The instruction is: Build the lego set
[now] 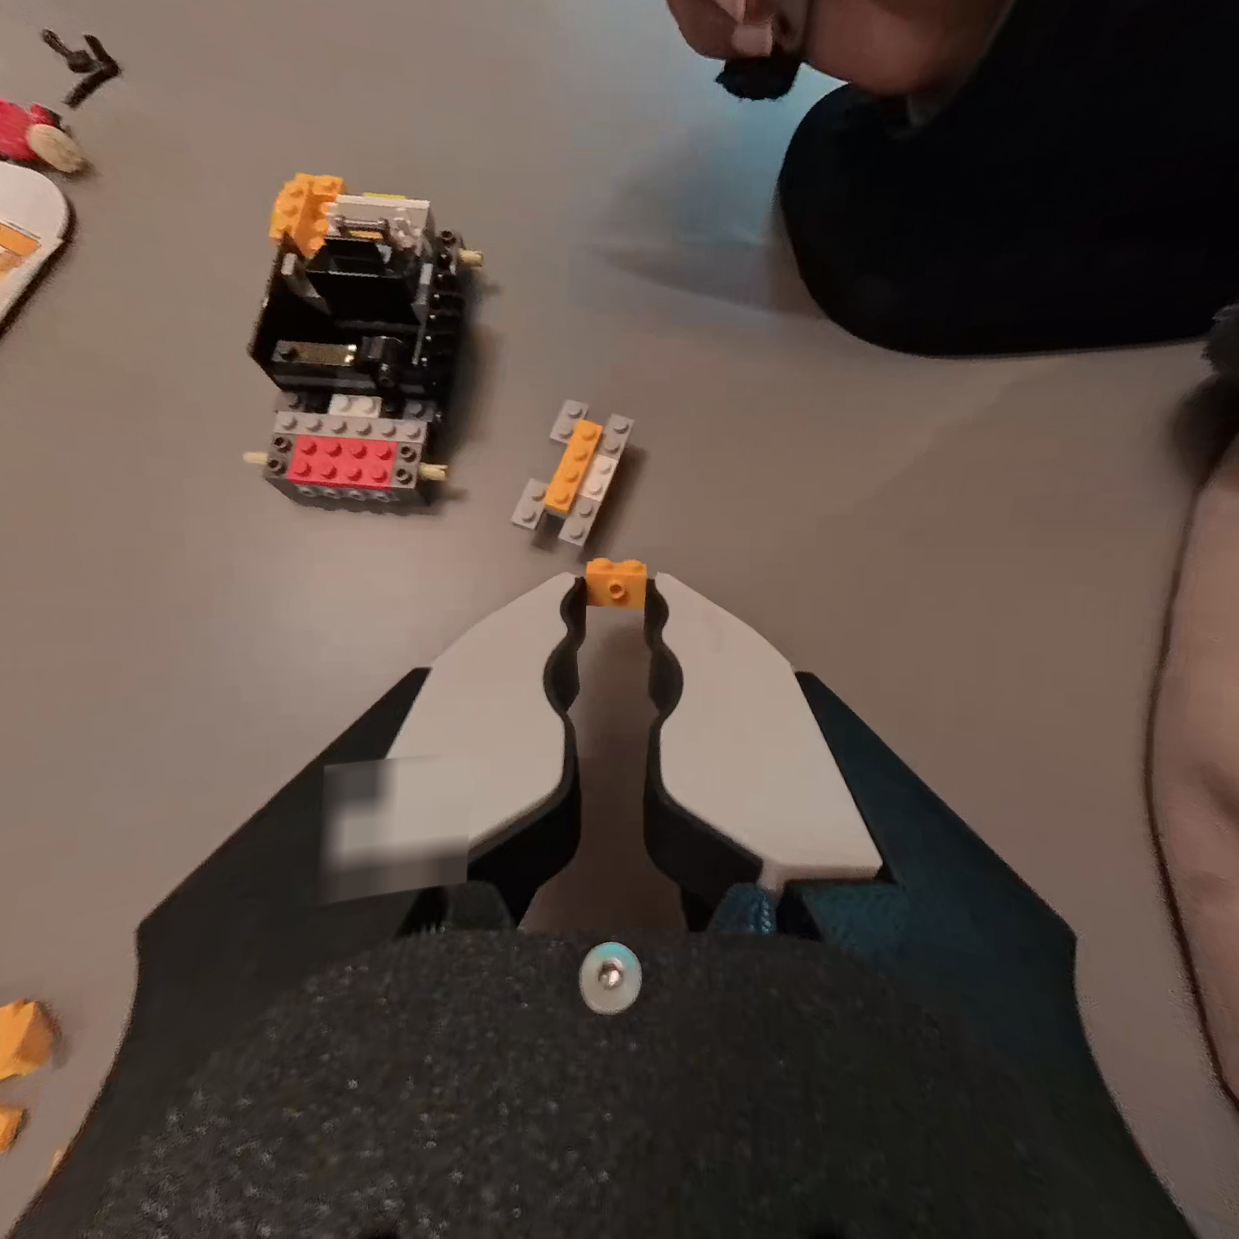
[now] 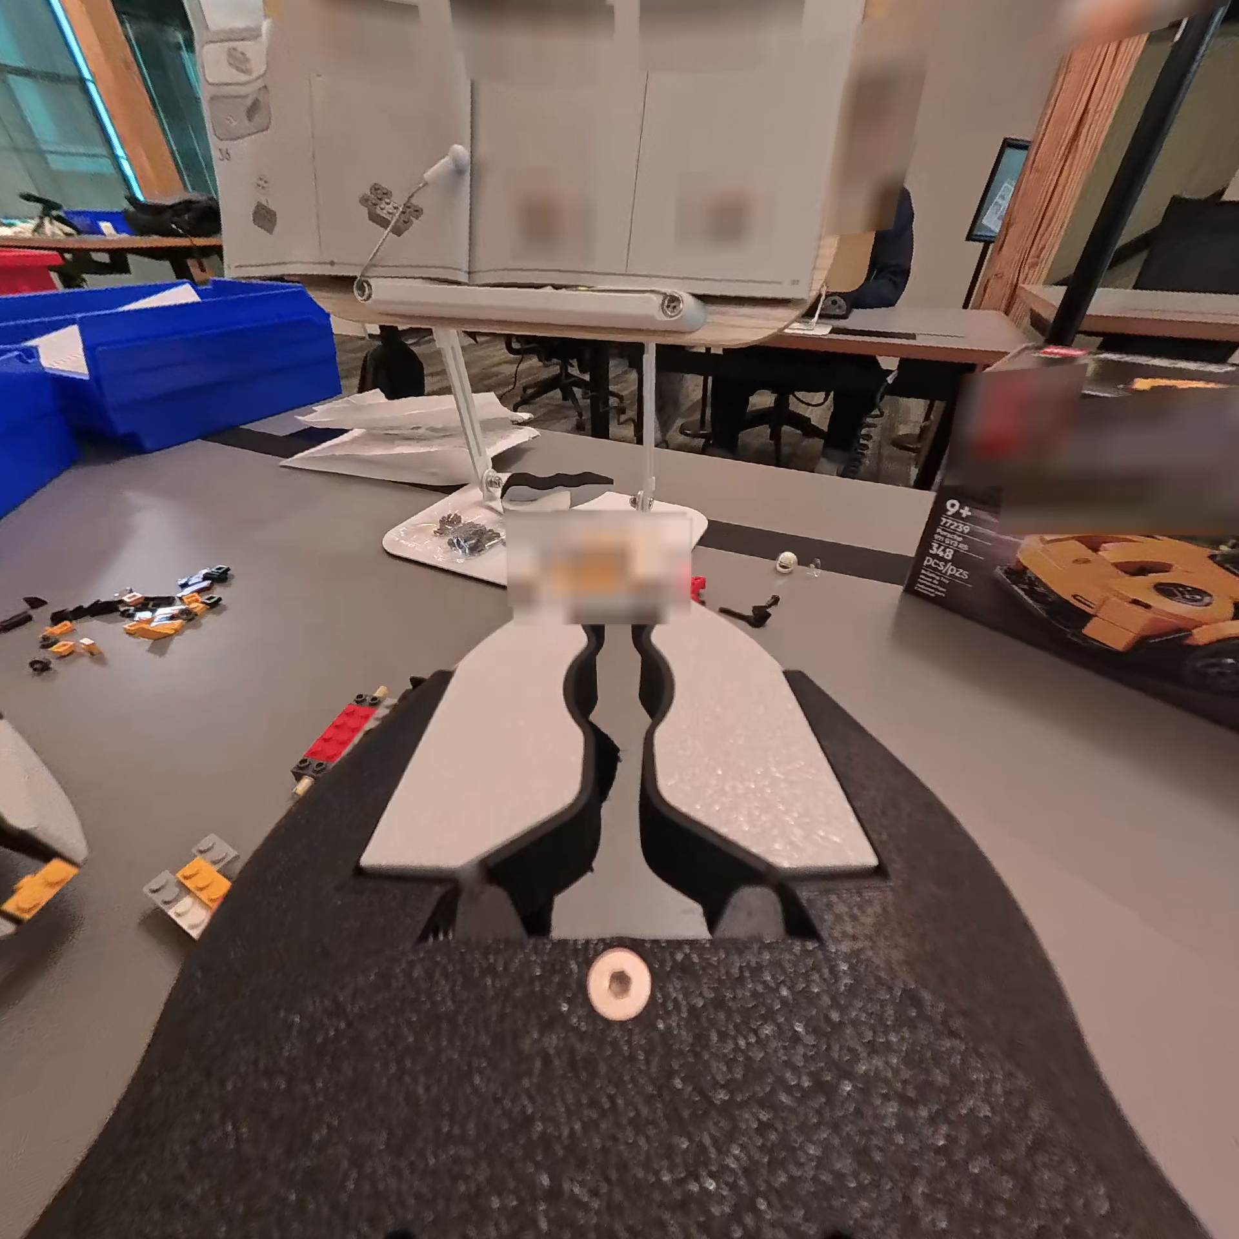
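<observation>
Grey table (image 1: 737, 335); orange brick (image 1: 617, 584) between hand-held gripper (image 1: 615, 582) tips

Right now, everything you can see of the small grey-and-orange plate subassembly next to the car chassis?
The subassembly is loose and flat on the grey table, studs up. An orange strip runs along its middle over grey plates whose corner tabs stick out at both ends; one white piece sits beside the strip. It looks like glossy plastic. Nothing touches it: the chassis is apart, and the left tongs hold an orange brick short of it.
</observation>
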The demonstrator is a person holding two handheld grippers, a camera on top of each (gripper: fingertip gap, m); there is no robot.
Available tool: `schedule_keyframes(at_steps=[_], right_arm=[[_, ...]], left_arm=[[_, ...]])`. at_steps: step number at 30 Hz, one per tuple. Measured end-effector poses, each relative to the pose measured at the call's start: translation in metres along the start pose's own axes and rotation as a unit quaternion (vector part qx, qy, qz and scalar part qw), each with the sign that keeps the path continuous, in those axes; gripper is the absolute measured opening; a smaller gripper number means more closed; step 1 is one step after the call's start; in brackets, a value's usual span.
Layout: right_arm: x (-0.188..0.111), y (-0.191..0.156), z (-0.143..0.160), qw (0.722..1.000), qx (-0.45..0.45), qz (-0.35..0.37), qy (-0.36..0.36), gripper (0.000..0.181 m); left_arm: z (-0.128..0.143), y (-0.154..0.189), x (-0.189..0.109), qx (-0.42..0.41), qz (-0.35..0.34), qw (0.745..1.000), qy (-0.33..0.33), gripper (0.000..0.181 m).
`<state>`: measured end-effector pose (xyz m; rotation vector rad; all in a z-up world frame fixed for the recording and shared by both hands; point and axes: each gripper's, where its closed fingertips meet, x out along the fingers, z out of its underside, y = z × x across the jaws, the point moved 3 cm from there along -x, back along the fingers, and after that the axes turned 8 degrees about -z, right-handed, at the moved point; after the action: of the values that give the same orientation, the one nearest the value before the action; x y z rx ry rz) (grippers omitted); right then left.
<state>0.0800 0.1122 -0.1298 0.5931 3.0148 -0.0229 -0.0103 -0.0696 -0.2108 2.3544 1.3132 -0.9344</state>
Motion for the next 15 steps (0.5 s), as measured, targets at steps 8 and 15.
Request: schedule_keyframes(at_steps=[8, 15], right_arm=[[0.001, 0.01, 0.008, 0.999, 0.01, 0.037, -0.02, 0.009], [-0.006, 0.02, -0.001, 0.998, 0.009, 0.069, 0.006, 0.005]], left_arm=[[0.003, -0.01, 0.005, -0.013, -0.033, 0.999, -0.003, 0.031], [-0.012, -0.02, -0.028, -0.034, -0.054, 0.995, 0.074, 0.049]])
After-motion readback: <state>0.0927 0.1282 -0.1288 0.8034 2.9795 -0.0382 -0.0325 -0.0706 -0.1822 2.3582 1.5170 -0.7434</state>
